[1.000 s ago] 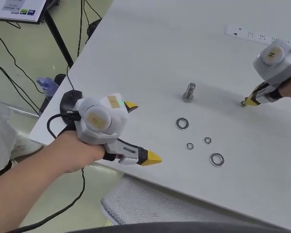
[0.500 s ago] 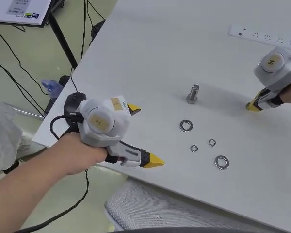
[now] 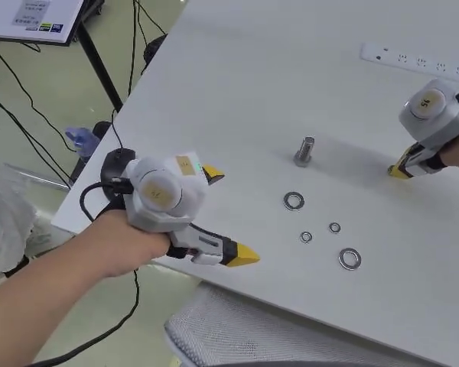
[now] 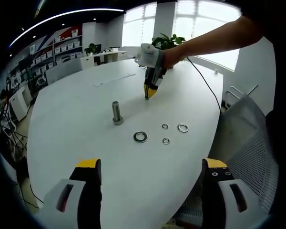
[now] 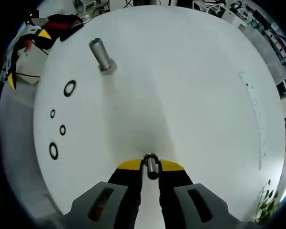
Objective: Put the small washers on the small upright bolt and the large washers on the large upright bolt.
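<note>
Table (image 3: pixel 252 92): white, and it carries every part of the task. A power strip (image 3: pixel 413 61) lies along the far side, well apart from the work.

Left gripper (image 3: pixel 228 214): held over the near edge of the table, jaws spread wide with nothing between them. Its own view shows the open gap and the parts lying ahead of it.

Right gripper (image 3: pixel 402 170): tips down at the table surface, to the right of the other parts. In the right gripper view its jaws are clamped on the small bolt (image 5: pixel 151 166), seen end-on between the yellow tips. Whether the bolt's head already sits on the table cannot be told.

Large bolt (image 3: pixel 304 149): upright on its head, free, shank bare.

Large washers (image 3: pixel 294 201): two, flat on the table, one just in front of the large bolt, the other nearer the table edge.

Small washers (image 3: pixel 306 237): two, flat, lying between the large ones. None is on a bolt.

Assessment: the step in hand appears to be standing the small bolt on the table. To do it well:
- Seat the head flat on the surface with the shank plumb.
- Part the jaws evenly, so neither tip drags the bolt over.
- Lift straight off along the shank.

The chosen spot, apart from the large bolt and the washers, should leave room for both grippers when threading.
</note>
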A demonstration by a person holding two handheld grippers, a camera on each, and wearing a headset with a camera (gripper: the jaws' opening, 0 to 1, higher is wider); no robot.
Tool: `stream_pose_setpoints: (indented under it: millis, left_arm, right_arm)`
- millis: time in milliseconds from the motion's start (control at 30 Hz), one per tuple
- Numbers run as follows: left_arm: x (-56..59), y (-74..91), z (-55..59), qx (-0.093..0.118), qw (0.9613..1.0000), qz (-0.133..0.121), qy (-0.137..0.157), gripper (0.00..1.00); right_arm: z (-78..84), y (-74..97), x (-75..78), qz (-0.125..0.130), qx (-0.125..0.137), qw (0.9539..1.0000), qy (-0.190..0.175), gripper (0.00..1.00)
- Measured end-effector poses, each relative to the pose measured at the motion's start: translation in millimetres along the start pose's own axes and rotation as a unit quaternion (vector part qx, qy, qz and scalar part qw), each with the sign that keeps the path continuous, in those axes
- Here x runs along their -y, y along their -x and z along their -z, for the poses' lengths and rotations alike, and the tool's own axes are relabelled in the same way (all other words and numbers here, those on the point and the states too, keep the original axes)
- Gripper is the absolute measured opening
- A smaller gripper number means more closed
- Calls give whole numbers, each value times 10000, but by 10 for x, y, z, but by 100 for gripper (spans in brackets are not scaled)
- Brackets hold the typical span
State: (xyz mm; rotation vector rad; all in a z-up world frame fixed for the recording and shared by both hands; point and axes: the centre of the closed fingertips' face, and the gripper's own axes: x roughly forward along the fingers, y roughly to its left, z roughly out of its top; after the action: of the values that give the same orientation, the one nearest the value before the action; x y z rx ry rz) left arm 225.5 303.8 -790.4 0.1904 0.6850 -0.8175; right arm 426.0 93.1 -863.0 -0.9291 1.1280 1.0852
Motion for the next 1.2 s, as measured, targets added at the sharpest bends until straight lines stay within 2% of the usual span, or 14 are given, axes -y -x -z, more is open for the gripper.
stream_pose_setpoints:
  millis: [233,467,767,967,1200]
  left_arm:
    - [15,13,21,-9,10000,9,12,86]
    - [33,21,15,7,10000,3,41,86]
    - [71,41,-60,69,10000,16,6,88]
    - [111,38,-85,67,9999,74,-9,90]
    - [124,30,-111,76,9999,107,-31,95]
  right_arm:
    - [-27,2,-12,14,56,10000,7,18]
    - [-59,26,2,20,85,10000,9,18]
    - [-88,73,86,28,133,9999,76,20]
    - [-148,191,78,45,167,9997,180,22]
    - [-238,372,-49,65,217,9992,341,25]
